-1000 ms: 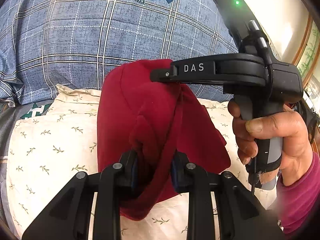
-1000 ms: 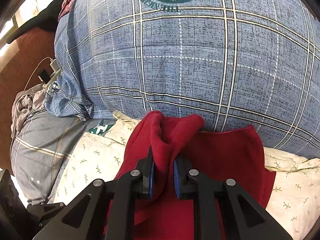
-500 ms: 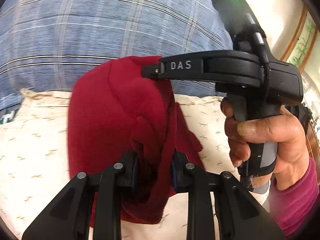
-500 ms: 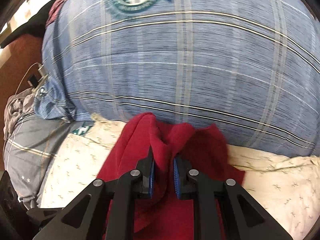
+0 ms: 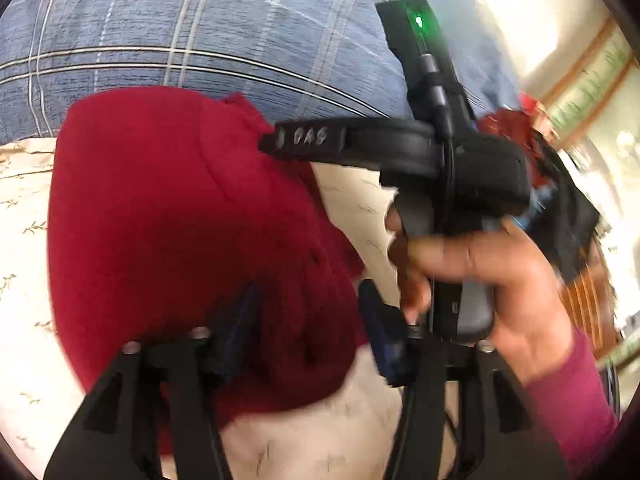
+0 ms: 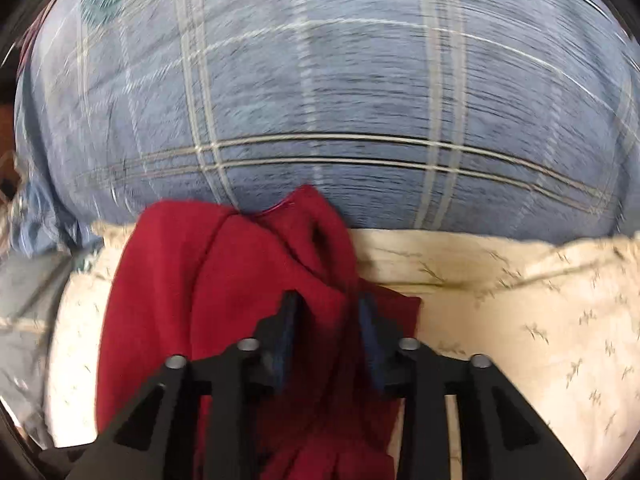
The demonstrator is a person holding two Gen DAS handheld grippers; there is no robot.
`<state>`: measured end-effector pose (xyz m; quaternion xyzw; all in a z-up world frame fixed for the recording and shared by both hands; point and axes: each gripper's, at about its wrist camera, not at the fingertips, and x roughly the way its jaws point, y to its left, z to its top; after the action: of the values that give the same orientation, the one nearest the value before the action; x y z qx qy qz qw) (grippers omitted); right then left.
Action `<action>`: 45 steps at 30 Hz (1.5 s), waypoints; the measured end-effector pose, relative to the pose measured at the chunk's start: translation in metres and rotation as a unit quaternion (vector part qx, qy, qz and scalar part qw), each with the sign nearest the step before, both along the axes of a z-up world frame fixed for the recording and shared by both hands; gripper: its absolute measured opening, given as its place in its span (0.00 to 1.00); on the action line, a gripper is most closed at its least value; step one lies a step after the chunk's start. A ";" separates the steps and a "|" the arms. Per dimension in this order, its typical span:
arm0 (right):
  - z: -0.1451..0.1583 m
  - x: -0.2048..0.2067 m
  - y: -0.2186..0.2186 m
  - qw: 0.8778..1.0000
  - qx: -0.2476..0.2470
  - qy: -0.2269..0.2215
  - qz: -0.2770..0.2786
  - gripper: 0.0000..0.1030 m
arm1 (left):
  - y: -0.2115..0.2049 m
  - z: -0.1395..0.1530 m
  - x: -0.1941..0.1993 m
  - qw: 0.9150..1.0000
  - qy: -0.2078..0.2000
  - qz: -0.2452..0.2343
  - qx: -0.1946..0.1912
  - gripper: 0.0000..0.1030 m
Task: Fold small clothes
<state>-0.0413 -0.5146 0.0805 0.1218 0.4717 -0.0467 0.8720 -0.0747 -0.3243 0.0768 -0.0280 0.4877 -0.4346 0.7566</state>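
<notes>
A dark red fleece garment (image 5: pixel 168 220) lies bunched on the cream leaf-print sheet (image 5: pixel 24 208), its far edge against the blue plaid bedding. My left gripper (image 5: pixel 308 320) hangs over its near right part. The jaws are opening, with a red fold loose between them and the right pad clear of the cloth. In the right wrist view the garment (image 6: pixel 208 280) lies left of centre. My right gripper (image 6: pixel 328 328) is opening too, a ridge of cloth standing between its spread pads. From the left wrist view, the right gripper (image 5: pixel 280 142) reaches in over the garment's far right edge, held by a hand (image 5: pixel 492 276).
A big blue plaid duvet (image 6: pixel 320 100) rises right behind the garment. The cream sheet (image 6: pixel 520 300) stretches to the right. Grey bedding (image 6: pixel 28 292) lies at the left edge. A magenta sleeve (image 5: pixel 568 400) and wood-framed furniture (image 5: pixel 580 80) are at the right.
Both grippers have come down toward the sheet with the garment. Their jaws, shut on red folds before, now stand apart and the cloth has slumped onto the sheet.
</notes>
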 end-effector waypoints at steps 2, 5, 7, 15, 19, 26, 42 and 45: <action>0.012 -0.015 -0.008 0.999 0.028 -0.007 -0.015 0.43 | 0.022 0.012 -0.007 1.000 -0.017 -0.005 0.009 0.56; 0.030 -0.046 -0.007 0.997 0.064 -0.028 -0.013 0.67 | 0.057 0.021 -0.009 0.998 -0.053 0.020 0.025 0.60; 0.034 -0.063 -0.001 0.994 0.101 -0.032 -0.004 0.69 | 0.075 0.019 -0.010 0.995 -0.071 0.047 0.047 0.61; 0.000 -0.070 0.050 0.994 0.101 0.016 0.027 0.21 | 0.106 -0.013 -0.009 0.993 -0.026 0.096 0.068 0.61; 0.013 -0.096 0.053 0.998 0.049 -0.033 0.033 0.19 | 0.113 -0.005 -0.013 0.994 -0.036 0.090 0.053 0.64; -0.002 -0.100 0.038 0.998 0.054 -0.030 0.017 0.31 | 0.101 -0.025 0.017 0.993 0.009 0.120 0.009 0.80; -0.032 -0.068 0.009 0.988 0.142 -0.056 0.003 0.45 | 0.064 -0.037 0.027 0.996 -0.008 0.085 0.017 0.72; -0.009 -0.078 0.024 0.991 0.116 -0.057 0.023 0.37 | 0.073 -0.024 0.023 0.997 -0.011 0.071 0.016 0.54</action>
<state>-0.1197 -0.4903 0.0713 0.2132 0.4264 0.0353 0.8783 -0.0521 -0.2514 0.0531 -0.0458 0.4835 -0.3719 0.7911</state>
